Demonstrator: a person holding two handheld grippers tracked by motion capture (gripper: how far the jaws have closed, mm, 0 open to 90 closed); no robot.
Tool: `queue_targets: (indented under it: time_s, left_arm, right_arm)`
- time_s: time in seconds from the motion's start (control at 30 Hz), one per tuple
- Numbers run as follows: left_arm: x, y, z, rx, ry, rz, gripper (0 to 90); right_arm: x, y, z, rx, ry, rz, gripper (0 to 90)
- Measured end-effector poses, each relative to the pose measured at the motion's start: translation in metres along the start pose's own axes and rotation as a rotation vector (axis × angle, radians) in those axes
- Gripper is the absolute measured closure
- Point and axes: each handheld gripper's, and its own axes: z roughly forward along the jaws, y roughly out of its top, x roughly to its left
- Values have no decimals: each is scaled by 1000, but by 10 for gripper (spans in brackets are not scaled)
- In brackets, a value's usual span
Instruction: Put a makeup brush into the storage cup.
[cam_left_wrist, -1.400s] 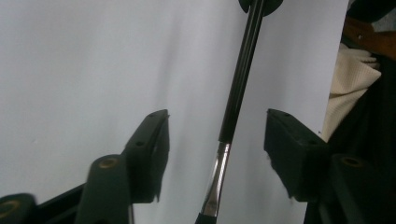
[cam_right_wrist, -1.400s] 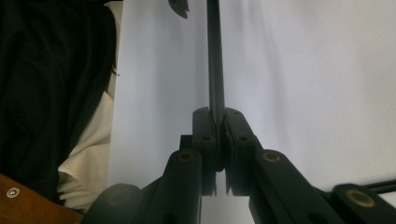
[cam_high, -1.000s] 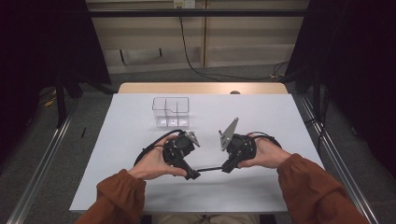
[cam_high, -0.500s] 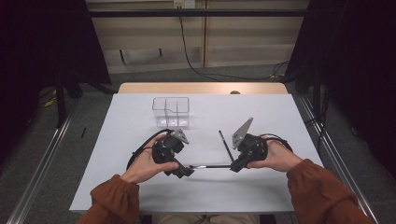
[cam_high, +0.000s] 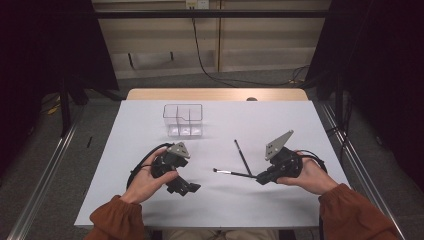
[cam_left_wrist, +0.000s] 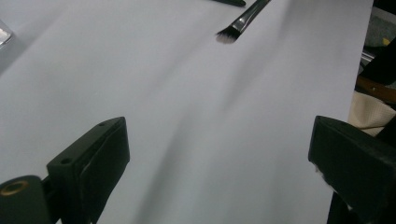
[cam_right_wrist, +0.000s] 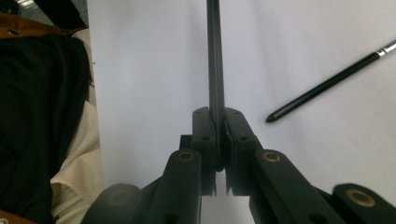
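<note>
Clamping brush in right tongs, left tongs apart

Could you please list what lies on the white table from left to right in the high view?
Left gripper → clear plastic compartment box → thin black brush held level → second black brush lying loose → right gripper.

Lab recording booth, black curtains, white table

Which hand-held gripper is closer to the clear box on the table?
Left. The left hand-held gripper lies just below the clear box; the right hand-held gripper is farther right.
</note>
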Motion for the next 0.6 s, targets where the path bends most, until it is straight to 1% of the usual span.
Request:
queue_targets:
  time_s: [0.03,0.07,0.1,0.13,0.17,0.2,0.23,0.3,0.43,0.47,0.53,0.6]
  left_arm:
    - [0,-1,1,1,1,5,53]
    - [-1,-3,1,1,6,-4,54]
    - [-1,-4,0,11,1,11,54]
    - [-2,-5,-1,3,-4,5,55]
    - [-3,-7,-1,-12,-1,-8,57]
    - [-3,-8,-3,-18,6,-6,55]
    - [-3,-9,-3,-31,10,-16,53]
    - [-3,-12,-5,-44,16,-21,51]
    - [-2,-18,-5,-63,30,-33,50]
    - [-3,-19,-5,-78,32,-36,50]
    - [-4,-20,-5,-71,19,-22,50]
    - [-6,-21,-4,-83,26,-30,48]
  right_arm:
    - [0,-2,0,-8,0,3,846]
    - [0,-4,-1,-14,-7,14,845]
    - [0,-5,-1,-27,5,21,846]
    - [0,-7,-1,-47,6,29,845]
    - [0,-8,0,-52,0,42,845]
    - [1,-10,0,-53,0,43,846]
    - [1,-11,1,-62,-1,52,846]
    - [3,-13,2,-83,0,59,846]
    - [4,-16,5,-143,-6,87,846]
    - [4,-16,7,-154,-10,92,845]
    - [5,-18,10,-170,-18,99,845]
    - [5,-19,13,-194,-14,107,845]
